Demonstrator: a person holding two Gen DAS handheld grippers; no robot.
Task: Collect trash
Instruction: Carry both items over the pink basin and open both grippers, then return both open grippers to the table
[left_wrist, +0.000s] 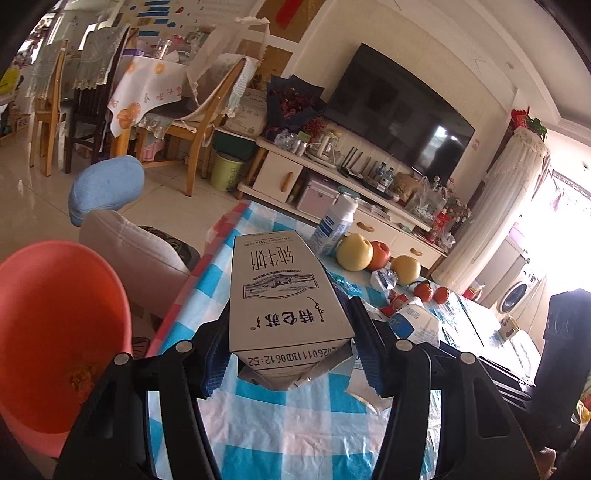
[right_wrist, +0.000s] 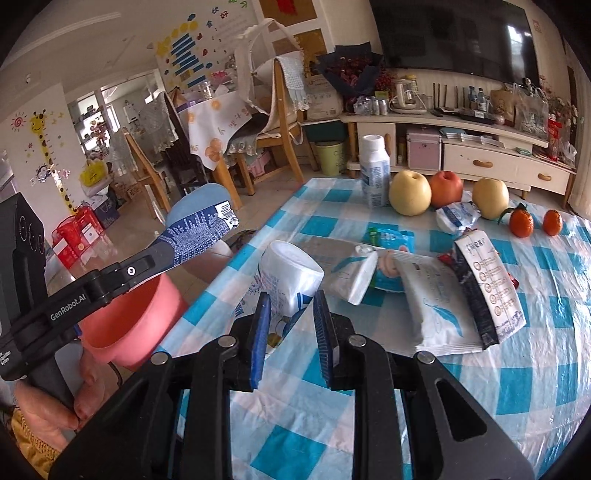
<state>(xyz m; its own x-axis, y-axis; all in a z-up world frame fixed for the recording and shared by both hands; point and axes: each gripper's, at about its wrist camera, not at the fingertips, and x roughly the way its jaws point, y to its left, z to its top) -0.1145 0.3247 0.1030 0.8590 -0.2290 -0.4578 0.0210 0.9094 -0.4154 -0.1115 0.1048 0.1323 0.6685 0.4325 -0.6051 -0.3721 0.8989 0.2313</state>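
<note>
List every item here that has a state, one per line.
Left tool: shut on carton.
Carton: held, over the table edge.
Right tool: open, astride the lying cup.
Cup: on its side.
Bottle: upright, capped.
Pouch: flat on table.
Bin: open, beside table.

Both grippers are black plastic: the left gripper (left_wrist: 291, 347) and right gripper (right_wrist: 291, 328) carry ribbed blue pads (right_wrist: 260, 332) and round silver screws (right_wrist: 228, 341). White lettering reads "GenRobot.AI". A bare hand (right_wrist: 48, 410) shows beside a yellow sleeve (right_wrist: 31, 443).
</note>
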